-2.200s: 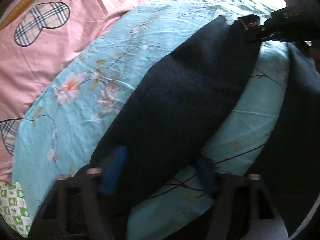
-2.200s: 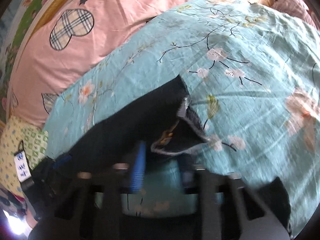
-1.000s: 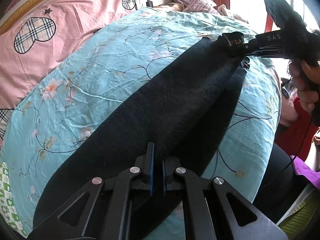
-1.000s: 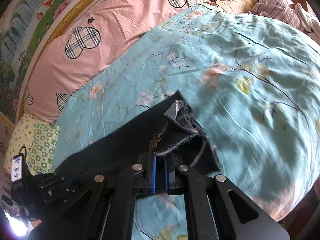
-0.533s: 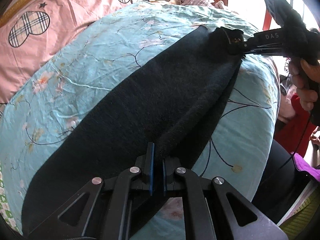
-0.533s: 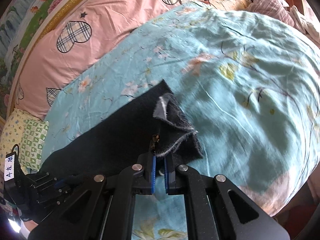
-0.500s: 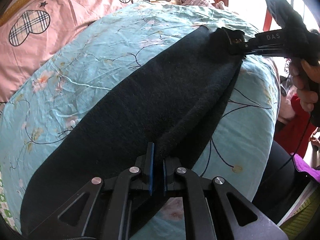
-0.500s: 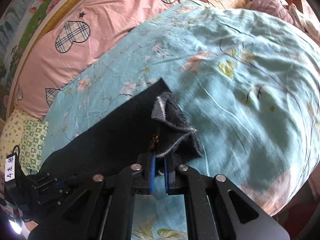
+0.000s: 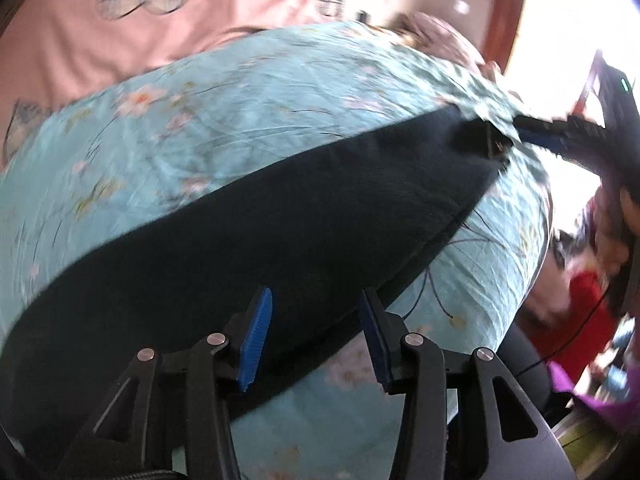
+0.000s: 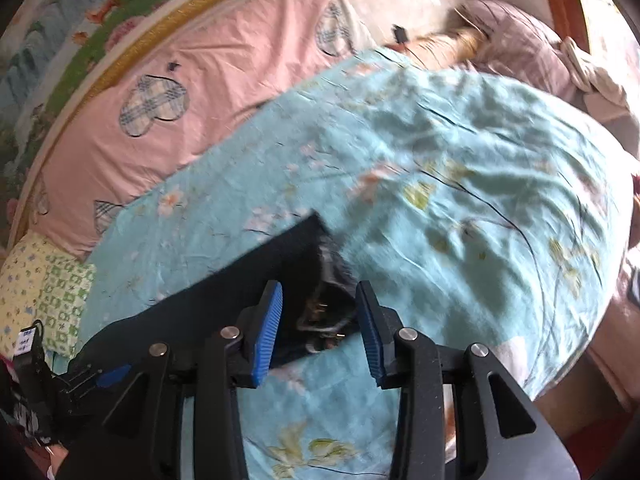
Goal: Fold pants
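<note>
Both grippers are letting go: the left gripper [image 9: 314,336] has its 2 blue-padded jaws opening, with the edge of the dark navy fleece pants [image 9: 280,216] lying between them, unpinched. These pants stretch as 1 long band across the turquoise floral bedspread [image 9: 240,96], running toward 2 o'clock in the left wrist view. At that far end the right gripper [image 10: 318,322] is opening too, the crumpled waistband sitting loose between its pads. A pink heart-patterned quilt [image 10: 224,80] lies at 11 o'clock.
</note>
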The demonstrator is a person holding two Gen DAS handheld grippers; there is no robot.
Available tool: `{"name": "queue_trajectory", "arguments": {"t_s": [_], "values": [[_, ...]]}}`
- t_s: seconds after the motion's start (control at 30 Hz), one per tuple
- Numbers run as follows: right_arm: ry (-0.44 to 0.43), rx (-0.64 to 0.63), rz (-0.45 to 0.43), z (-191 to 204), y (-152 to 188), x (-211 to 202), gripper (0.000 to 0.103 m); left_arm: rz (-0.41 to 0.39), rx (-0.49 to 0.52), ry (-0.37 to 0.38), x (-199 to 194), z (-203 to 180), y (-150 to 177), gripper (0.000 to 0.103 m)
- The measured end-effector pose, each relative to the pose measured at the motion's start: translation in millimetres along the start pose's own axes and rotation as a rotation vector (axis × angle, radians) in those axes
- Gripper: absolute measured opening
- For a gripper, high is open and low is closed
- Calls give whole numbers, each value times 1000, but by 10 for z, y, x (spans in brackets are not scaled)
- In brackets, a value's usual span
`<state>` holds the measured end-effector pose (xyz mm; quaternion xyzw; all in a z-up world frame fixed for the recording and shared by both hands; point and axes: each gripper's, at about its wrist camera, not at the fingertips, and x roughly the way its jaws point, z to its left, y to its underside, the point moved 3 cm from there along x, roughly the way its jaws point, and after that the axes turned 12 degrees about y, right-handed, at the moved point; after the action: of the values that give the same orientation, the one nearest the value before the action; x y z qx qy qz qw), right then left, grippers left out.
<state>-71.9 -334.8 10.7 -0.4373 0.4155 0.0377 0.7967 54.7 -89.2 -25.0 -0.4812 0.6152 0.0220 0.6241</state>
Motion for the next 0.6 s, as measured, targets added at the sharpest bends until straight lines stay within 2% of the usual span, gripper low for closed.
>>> {"name": "queue_trajectory", "arguments": {"t_s": [0.17,0.3,0.47,0.6], "values": [[-107,-110,-5,415,86,-28,40,-66,-172,-23,-281,295,171,48],[-210,-216,37,841,246,45,40,-107,-299,-52,-492,569,365,48],[-300,-320,69,1252,449,80,40,-166,-463,-110,-809,948,685,49],[-367,-447,103,1642,663,142,40,-201,-556,-153,-1037,1198,919,49]]}}
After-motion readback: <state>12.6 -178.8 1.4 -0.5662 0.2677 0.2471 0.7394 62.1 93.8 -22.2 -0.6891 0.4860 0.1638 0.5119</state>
